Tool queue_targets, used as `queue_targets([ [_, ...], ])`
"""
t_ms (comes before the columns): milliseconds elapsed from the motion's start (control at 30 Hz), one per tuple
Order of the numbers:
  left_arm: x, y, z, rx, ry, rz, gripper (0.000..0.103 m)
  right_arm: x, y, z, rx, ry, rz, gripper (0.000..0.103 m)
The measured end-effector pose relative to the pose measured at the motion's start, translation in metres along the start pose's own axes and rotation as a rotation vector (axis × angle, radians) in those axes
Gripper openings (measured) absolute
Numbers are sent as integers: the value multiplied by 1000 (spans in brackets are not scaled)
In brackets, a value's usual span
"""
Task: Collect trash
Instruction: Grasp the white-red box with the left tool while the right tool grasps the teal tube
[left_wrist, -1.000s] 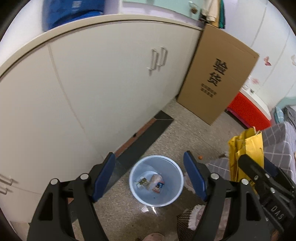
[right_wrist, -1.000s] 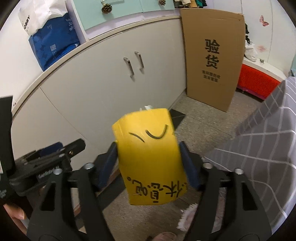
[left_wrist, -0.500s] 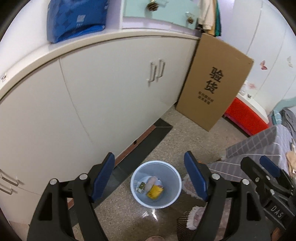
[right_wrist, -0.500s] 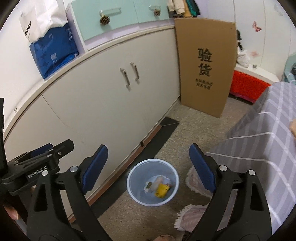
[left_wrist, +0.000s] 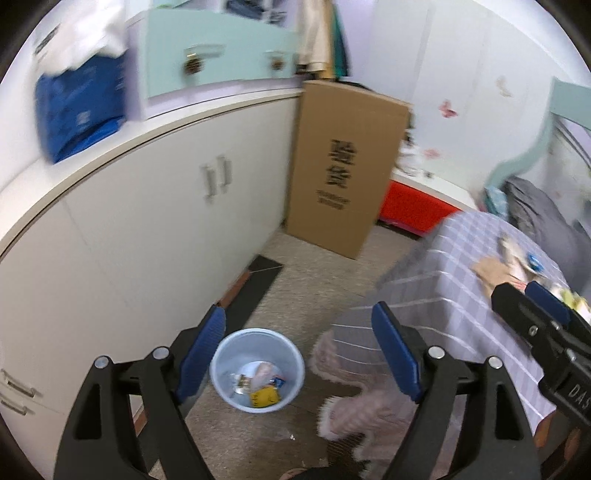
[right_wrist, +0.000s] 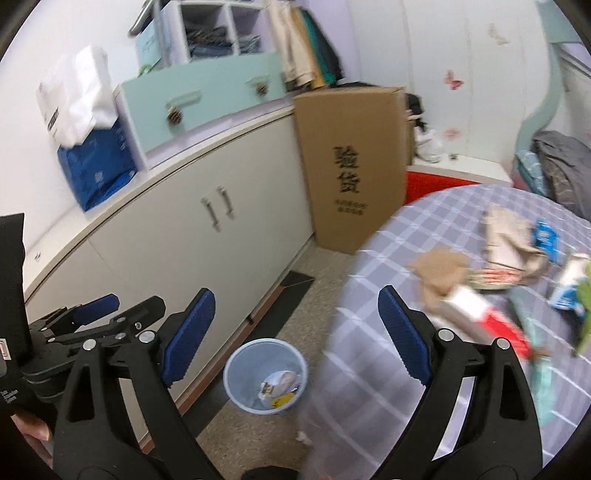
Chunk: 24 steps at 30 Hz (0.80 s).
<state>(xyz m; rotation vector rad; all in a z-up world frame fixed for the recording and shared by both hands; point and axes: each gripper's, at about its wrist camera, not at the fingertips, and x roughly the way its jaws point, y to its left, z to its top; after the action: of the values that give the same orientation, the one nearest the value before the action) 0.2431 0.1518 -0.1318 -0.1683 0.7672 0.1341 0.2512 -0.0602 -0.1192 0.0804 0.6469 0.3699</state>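
Yellow packet (left_wrist: 263, 397) now lies in the bin (left_wrist: 236, 339); left tongs (left_wrist: 299, 354) opening, right tongs (right_wrist: 295, 328) wide, seemingly both empty.

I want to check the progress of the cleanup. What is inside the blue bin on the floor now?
Inside the blue bin lie a yellow packet, a pale crumpled wrapper and a few small scraps. What lies beneath them cannot be seen, and the near wall hides part of the bottom.

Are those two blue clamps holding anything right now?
No. The left gripper and the right gripper are both empty; the left jaws are opening. The yellow packet lies in the bin.
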Motion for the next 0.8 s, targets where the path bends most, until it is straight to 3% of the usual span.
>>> queue_targets([
  [300,-8,-113,-20,114,50,-117,82,-70,-121,-18,109,-22,-170,88],
  [433,-4,-150,-27,139,75,-143,83,-75,-168,-30,141,38,-226,88],
  [533,0,-172,-30,147,81,-139,83,-69,-184,-40,145,89,-216,86],
  [600,5,-190,-34,157,101,-153,83,-61,-190,-46,128,132,-207,73],
  [733,14,-212,-38,158,138,-172,83,-45,-194,-55,93,202,-194,61],
  [800,21,-219,-38,147,154,-175,83,-38,-196,-59,74,229,-182,45],
])
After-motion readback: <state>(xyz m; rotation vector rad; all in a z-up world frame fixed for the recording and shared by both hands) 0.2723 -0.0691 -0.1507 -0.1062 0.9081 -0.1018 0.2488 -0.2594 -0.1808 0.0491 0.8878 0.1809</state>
